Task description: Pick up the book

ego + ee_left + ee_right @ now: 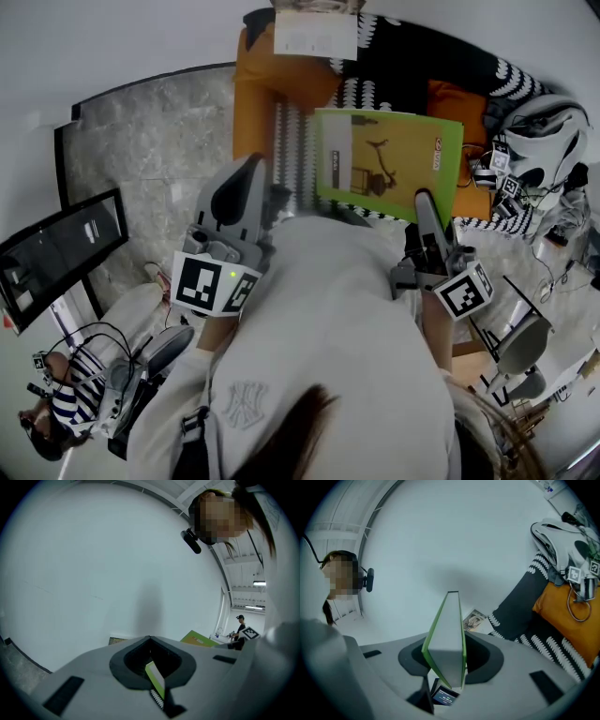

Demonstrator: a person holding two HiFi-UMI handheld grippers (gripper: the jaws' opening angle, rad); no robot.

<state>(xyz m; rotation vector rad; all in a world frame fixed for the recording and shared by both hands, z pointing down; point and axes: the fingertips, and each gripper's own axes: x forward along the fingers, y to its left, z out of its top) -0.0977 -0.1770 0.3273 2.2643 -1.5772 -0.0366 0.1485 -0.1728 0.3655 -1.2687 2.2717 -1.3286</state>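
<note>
Holding green rectangular paper book [389,155] aloft at frame centre, right gripper [424,208] clamping its edge, left gripper [279,199] pinching its corner. Pick-up is looking done.

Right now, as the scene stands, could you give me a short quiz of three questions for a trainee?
1. True or false: the book lies untouched on the floor.
2. Which grippers hold the book? A) left only B) right only C) both
3. Fill in: the book's cover is mostly ____.

Key: 1 false. 2 C: the left gripper and the right gripper each have its edge between their jaws. 3 green.
</note>
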